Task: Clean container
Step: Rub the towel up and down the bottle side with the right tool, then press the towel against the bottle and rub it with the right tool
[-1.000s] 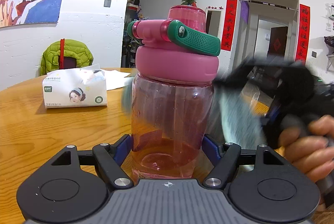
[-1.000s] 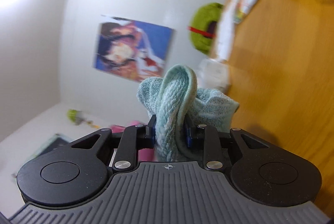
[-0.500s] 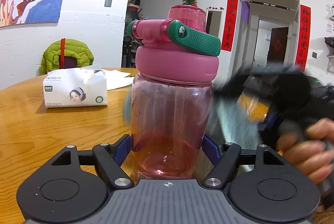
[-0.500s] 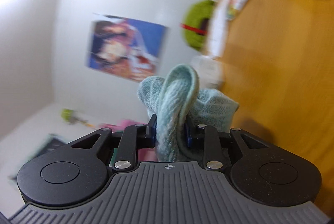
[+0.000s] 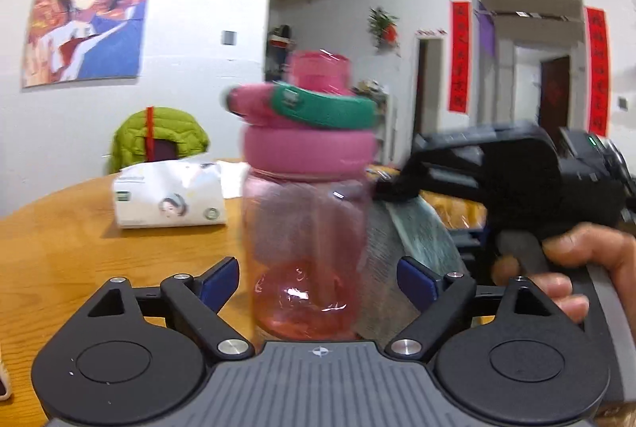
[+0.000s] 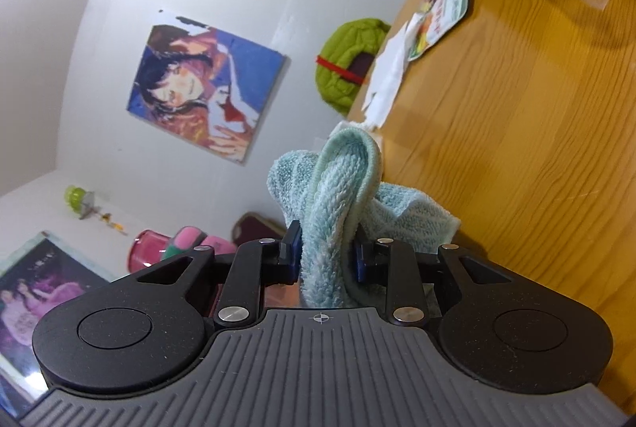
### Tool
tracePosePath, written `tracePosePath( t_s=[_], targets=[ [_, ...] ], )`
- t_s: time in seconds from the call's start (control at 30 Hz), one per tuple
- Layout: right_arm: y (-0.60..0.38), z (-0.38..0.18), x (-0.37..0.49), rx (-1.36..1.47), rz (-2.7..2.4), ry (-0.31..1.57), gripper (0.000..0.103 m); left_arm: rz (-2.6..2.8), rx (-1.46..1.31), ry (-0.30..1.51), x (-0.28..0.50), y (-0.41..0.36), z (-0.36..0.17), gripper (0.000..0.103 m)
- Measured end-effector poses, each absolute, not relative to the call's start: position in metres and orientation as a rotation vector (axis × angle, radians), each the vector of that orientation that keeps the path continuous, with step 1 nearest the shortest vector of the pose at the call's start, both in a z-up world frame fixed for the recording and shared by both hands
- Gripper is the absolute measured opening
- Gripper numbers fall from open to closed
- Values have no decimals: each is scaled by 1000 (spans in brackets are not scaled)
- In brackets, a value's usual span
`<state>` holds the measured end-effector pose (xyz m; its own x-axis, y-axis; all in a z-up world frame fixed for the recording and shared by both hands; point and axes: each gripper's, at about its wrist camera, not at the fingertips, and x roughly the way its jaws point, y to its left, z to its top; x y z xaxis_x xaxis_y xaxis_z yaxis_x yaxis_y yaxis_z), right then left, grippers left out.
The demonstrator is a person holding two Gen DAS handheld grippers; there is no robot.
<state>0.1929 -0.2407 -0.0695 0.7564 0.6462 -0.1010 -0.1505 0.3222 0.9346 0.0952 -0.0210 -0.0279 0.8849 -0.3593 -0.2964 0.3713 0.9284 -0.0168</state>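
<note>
Blur is covering much of the left wrist view: the pink bottle (image 5: 306, 228) and the right gripper (image 5: 391, 190) beside it are looking smeared, so you are not able to read small details there. The bottle base is hiding behind the left gripper (image 5: 318, 278) body, and I cannot tell if it is touching the wooden table (image 5: 59, 248). In the right wrist view only the bottle top (image 6: 175, 246) is showing, the rest is cut off by the gripper (image 6: 324, 258) body.

The bottle is standing upright, its long axis is going vertical, the pink lid with the green handle (image 5: 322, 107) is pointing up. It is sitting between your left fingers (image 5: 218, 282), which are standing spread, with a gap at each side of the bottle.

Your right fingers (image 6: 292, 252) are pinching a light blue cloth (image 6: 342, 196), and the cloth (image 5: 413, 248) is hanging just at the bottle's right side. A tissue pack (image 5: 171, 200) is lying on the table behind.
</note>
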Motion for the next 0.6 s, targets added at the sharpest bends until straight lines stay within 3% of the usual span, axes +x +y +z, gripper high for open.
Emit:
tracePosePath(
  t_s=[0.2,0.43,0.6],
  targets=[
    [-241,-65,187,1087,556,537,30,-426,29,312,109,-13,-30,85],
    [-240,-69,189,1074,524,602,30,-454,-12,359,125,-2,-32,72],
    [-239,-68,189,1039,499,616,30,-460,-13,360,124,-2,-32,72]
  ],
)
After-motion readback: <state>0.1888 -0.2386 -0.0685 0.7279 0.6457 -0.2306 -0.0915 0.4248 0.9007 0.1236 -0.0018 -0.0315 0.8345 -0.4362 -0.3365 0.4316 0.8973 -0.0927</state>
